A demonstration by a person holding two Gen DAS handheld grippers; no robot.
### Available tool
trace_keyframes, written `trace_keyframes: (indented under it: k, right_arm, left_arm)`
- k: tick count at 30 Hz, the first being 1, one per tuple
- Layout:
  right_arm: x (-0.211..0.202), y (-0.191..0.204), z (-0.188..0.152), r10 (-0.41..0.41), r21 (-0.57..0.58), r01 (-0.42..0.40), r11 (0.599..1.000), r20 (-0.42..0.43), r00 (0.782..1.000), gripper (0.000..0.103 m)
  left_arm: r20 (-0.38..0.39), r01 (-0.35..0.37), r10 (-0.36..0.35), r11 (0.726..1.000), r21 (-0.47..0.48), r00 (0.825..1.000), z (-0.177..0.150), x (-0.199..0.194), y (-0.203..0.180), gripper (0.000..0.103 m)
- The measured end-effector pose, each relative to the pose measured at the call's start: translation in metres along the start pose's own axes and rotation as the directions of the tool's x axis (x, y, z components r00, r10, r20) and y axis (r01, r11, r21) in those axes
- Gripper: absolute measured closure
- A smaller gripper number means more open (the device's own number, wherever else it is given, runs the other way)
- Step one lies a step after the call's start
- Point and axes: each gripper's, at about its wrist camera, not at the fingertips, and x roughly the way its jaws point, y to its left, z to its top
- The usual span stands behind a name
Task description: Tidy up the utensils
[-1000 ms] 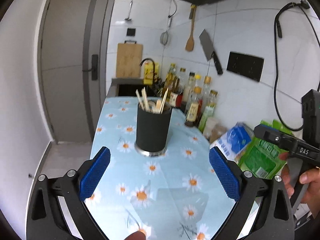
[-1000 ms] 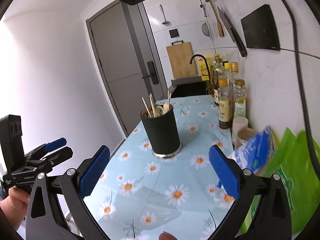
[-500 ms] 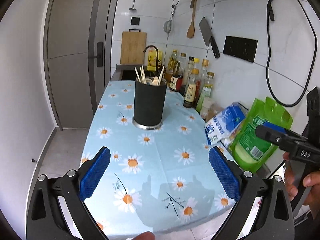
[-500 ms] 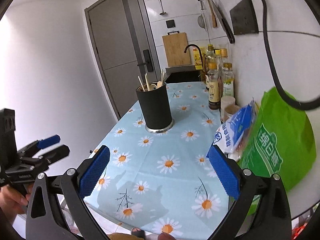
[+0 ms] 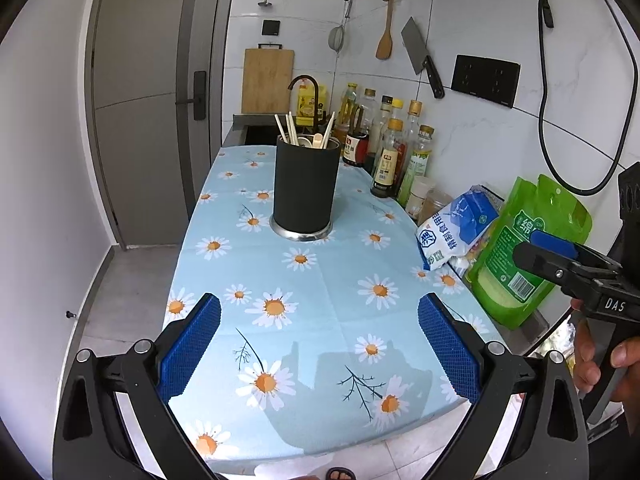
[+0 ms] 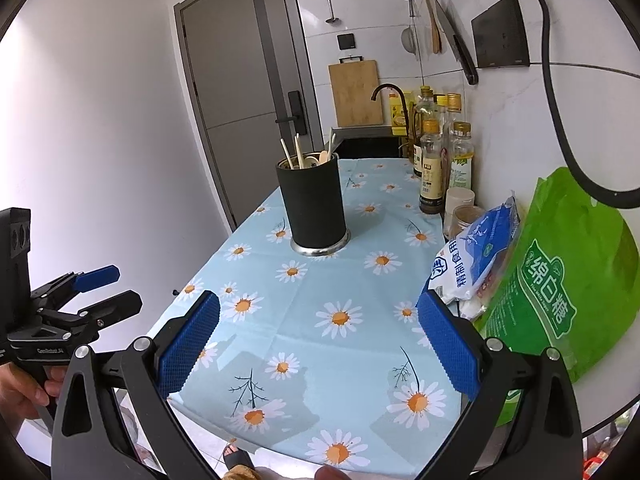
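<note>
A black cylindrical utensil holder point(image 5: 305, 188) stands on the daisy-print tablecloth point(image 5: 320, 300), with chopsticks and wooden spoons point(image 5: 308, 133) sticking out of its top. It also shows in the right wrist view point(image 6: 314, 204). My left gripper point(image 5: 319, 350) is open and empty, held back over the table's near edge. My right gripper point(image 6: 318, 344) is open and empty too, at the near right. Each gripper shows in the other's view: the right one point(image 5: 560, 258) and the left one point(image 6: 100, 288).
Several sauce and oil bottles point(image 5: 394, 148) line the wall on the right. A blue-white bag point(image 5: 452, 228) and a green bag point(image 5: 524, 248) lie at the right edge. A sink with a black tap point(image 5: 308, 88) is beyond the table. A grey door point(image 5: 148, 120) is left.
Both grippers have pulled back from the holder toward the table's near edge. The holder now looks smaller and farther away. Both stay open.
</note>
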Motion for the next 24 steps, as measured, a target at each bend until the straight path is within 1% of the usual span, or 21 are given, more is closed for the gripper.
trace_keyframes:
  k: [8, 12, 15, 18, 24]
  right_arm:
    - [0.004, 0.006, -0.001, 0.018, -0.005, -0.019, 1.000, -0.017, 1.000, 0.005]
    - [0.007, 0.006, -0.002, 0.024, -0.005, -0.024, 1.000, -0.026, 0.999, 0.005]
    - [0.009, 0.008, -0.003, 0.029, -0.006, -0.029, 1.000, -0.035, 0.999, 0.005]
    - [0.011, 0.009, -0.004, 0.033, -0.008, -0.034, 0.999, -0.042, 0.999, 0.005]
    - [0.012, 0.005, -0.002, 0.029, 0.002, -0.029, 1.000, -0.037, 0.999, 0.005]
  left_arm:
    - [-0.019, -0.009, 0.009, 1.000, -0.026, 1.000, -0.003, 0.003, 0.004, 0.007]
    - [-0.024, -0.014, 0.013, 1.000, -0.016, 1.000, -0.004, 0.005, 0.003, 0.007]
    - [-0.031, 0.006, -0.006, 1.000, -0.018, 1.000, -0.004, 0.005, 0.002, 0.007]
    - [-0.031, 0.007, -0.007, 1.000, -0.007, 0.999, -0.003, 0.006, -0.001, 0.007]
    - [-0.030, 0.005, -0.006, 1.000, -0.012, 1.000, -0.001, 0.008, 0.001, 0.007]
